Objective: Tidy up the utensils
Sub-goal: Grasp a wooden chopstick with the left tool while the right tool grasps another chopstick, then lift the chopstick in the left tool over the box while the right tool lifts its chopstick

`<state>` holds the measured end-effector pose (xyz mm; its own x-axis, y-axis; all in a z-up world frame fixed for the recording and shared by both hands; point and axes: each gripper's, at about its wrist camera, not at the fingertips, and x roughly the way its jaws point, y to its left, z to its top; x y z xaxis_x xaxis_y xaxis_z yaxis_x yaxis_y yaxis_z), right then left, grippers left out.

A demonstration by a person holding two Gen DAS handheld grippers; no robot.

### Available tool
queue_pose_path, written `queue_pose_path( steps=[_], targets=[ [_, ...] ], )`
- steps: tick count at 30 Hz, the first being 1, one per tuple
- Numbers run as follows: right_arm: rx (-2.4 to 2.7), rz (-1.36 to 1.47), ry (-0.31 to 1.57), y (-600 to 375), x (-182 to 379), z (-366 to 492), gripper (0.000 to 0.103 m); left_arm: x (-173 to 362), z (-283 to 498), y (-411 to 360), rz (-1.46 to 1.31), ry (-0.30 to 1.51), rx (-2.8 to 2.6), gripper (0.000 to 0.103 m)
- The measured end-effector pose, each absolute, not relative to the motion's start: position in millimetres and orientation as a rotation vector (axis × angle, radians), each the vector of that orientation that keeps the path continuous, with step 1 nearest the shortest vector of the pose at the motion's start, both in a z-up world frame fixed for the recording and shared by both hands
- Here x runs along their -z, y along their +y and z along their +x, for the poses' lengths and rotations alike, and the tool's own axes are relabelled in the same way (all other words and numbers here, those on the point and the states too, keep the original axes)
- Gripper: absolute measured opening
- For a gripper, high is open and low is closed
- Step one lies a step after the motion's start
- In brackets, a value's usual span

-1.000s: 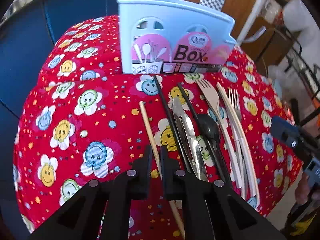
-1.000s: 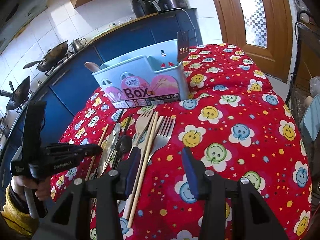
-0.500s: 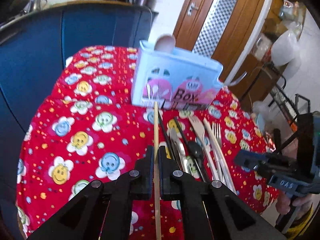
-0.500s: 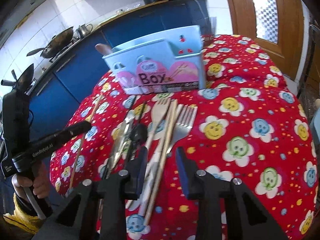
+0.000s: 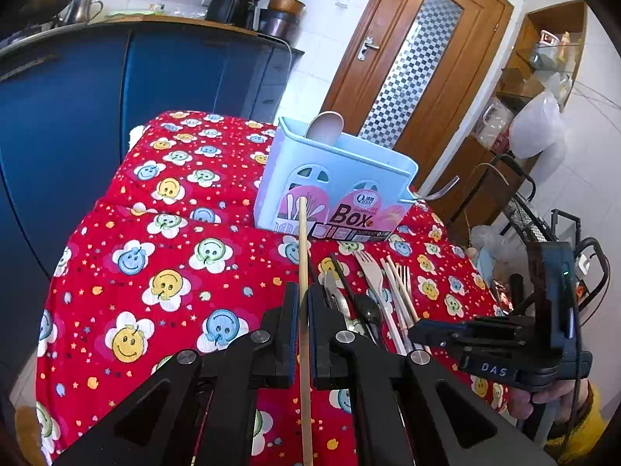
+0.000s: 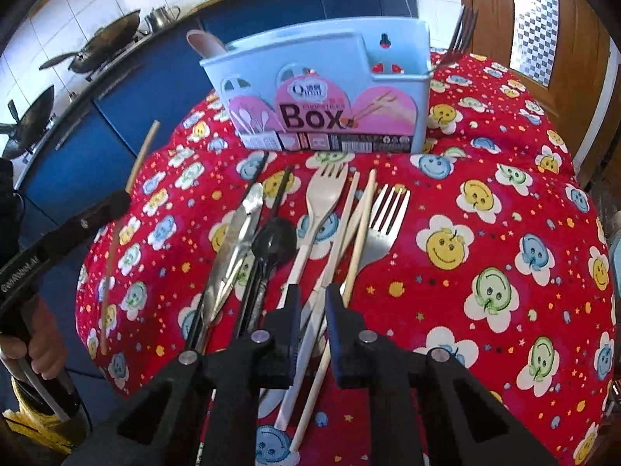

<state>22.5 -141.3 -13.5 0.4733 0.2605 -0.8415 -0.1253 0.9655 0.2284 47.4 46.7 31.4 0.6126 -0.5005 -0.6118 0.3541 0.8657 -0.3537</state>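
My left gripper [image 5: 302, 297] is shut on a wooden chopstick [image 5: 302, 233] and holds it in the air, pointing at the light blue utensil box [image 5: 337, 178]. The right wrist view shows this left gripper [image 6: 120, 200] and its chopstick [image 6: 143, 151] at the left. My right gripper [image 6: 312, 295] hangs low over the row of utensils, its jaws closing. The cream fork [image 6: 326, 190] has its handle in the gap, and a pale chopstick [image 6: 361, 229] is beside it. The pads do not visibly press. Metal tongs [image 6: 236, 240], a black spoon [image 6: 273, 240] and a metal fork [image 6: 384, 217] lie alongside.
The box [image 6: 322, 77] holds a wooden spoon [image 6: 202, 42] and a metal fork [image 6: 460, 35]. The table wears a red smiley cloth [image 6: 485, 233]. Blue cabinets [image 5: 77, 97] stand behind, a wooden door [image 5: 419, 58] at the back right and woks [image 6: 101, 42] at the far left.
The left gripper has lifted the wooden chopstick off the cloth and tilted upward. The right gripper has moved down over the cream fork and pale chopsticks, and its jaws have narrowed.
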Motion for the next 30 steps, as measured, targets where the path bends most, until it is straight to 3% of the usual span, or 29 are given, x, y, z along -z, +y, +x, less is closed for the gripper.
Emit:
queue_pose_path(
  steps=[15,30],
  targets=[
    [-0.299,0.081,1.195,-138,12,62,0.008,-37,51,37,-0.210,0.755,0.519,0.004],
    [-0.369,0.327,0.888,-185,-32,37,0.007,-61,60,18,-0.211,0.685,0.532,0.004]
  ],
)
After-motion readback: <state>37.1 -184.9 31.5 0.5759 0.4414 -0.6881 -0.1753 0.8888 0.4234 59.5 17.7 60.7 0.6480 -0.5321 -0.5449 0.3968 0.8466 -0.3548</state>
